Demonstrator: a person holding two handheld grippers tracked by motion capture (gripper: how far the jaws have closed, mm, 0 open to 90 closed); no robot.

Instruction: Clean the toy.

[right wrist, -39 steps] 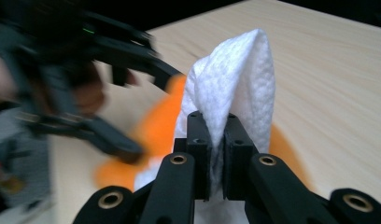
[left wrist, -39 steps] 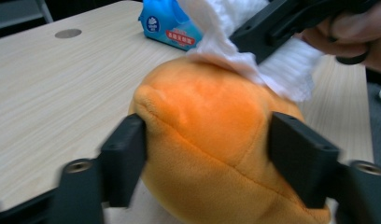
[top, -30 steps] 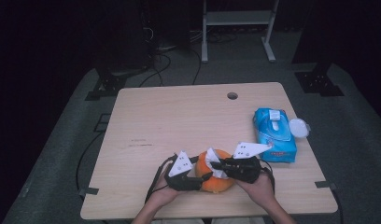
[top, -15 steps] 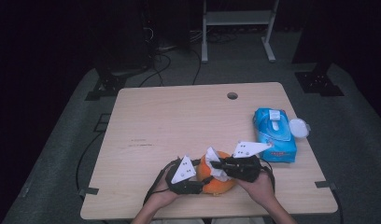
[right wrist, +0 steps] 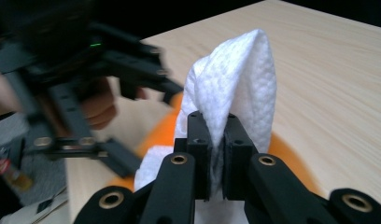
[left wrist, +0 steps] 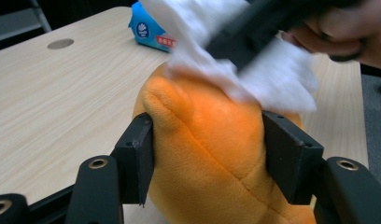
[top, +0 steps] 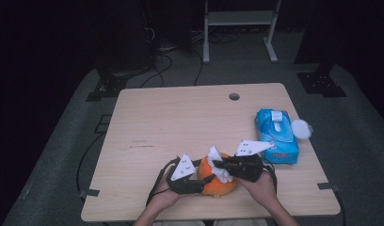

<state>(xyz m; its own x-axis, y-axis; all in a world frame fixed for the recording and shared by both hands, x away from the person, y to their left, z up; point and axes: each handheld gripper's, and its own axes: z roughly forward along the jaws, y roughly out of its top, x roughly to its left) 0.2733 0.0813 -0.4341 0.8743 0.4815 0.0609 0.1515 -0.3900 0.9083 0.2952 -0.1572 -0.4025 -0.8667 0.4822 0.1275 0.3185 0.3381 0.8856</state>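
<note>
left gripper (top: 205, 179) still clamps orange plush (top: 217, 182) | white wipe (top: 219, 165) shifted slightly right

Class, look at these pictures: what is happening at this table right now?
A person works with two tongs near the table's front edge. The left tongs clamp an orange plush toy, while the right tongs pinch a white wipe against its top. A blue wipe pack lies to the right.

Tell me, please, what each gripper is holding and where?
Left gripper clamps the orange plush toy by its sides; right gripper pinches a white wipe at its fold.
</note>
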